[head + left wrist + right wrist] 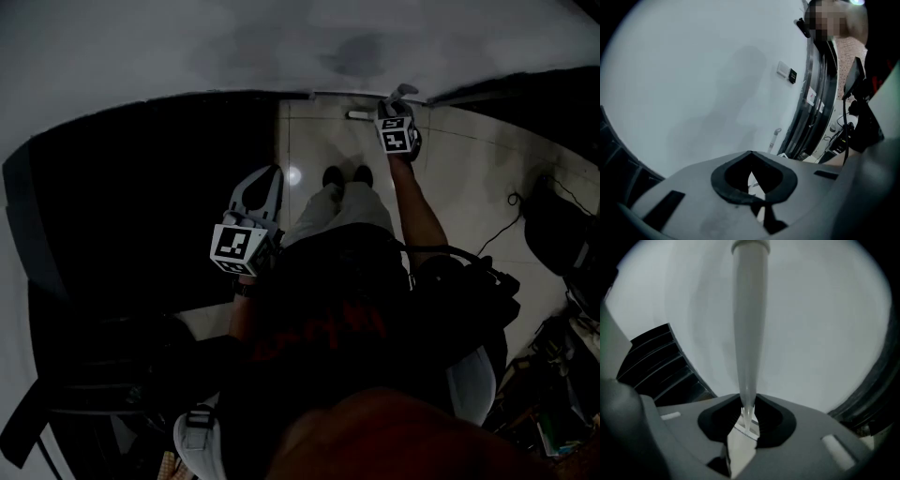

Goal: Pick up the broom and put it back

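Note:
The broom's pale handle rises straight up from my right gripper against the white wall, and the jaws are shut on its lower part. In the head view the right gripper reaches down to the foot of the wall, ahead of the person's feet; a short white piece lies beside it. The left gripper view shows the same white handle far off, upright by the wall. My left gripper hangs nearer the body, shut, with nothing in it. The broom's head is hidden.
A big black slatted thing fills the left side. Cables and dark equipment lie on the tiled floor at the right. A dark door frame and a wall switch are on the wall.

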`<state>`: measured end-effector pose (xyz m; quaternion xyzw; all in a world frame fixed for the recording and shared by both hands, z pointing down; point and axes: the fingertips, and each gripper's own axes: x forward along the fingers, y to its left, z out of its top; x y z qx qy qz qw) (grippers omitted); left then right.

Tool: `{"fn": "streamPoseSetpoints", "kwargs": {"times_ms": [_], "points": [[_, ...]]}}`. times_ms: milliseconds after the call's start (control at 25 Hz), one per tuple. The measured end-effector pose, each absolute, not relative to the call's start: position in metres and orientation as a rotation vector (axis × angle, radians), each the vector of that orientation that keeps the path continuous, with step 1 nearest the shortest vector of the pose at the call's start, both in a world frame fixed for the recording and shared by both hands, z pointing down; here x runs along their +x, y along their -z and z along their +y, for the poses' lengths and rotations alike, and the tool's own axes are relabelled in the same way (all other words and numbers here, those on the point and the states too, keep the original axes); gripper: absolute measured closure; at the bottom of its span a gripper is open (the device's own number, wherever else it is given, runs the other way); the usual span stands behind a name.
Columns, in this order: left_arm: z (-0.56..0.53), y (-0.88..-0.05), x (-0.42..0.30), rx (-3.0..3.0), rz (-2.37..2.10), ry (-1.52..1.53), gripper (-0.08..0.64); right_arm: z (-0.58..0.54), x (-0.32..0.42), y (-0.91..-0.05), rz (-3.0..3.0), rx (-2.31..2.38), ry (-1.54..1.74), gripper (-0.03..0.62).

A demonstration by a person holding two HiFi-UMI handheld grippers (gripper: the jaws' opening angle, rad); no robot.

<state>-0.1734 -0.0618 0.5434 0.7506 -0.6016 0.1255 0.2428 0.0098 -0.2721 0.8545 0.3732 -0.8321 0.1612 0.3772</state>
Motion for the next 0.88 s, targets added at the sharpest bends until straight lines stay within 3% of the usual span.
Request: {"fn": "streamPoseSetpoints", "kwargs": {"times_ms": [520, 680, 880], "points": [[-0.156, -0.422, -0.122, 2.388, -1.554, -0.055, 0.554, -0.226, 0.049, -0.45, -2.645, 1.325, -0.077, 0.502], [-0.168, -0.399, -0.123, 2.436, -1.544, -0.041, 0.555, -0.215, 0.035, -0.372, -2.792, 1.266, -0.015, 0.502], [-0.177, -0.395, -0.117, 2.442, -1.513, -0.035, 0.554, -0.198, 0.033, -0.352, -2.821, 1.208, 0.018, 0.502]]}}
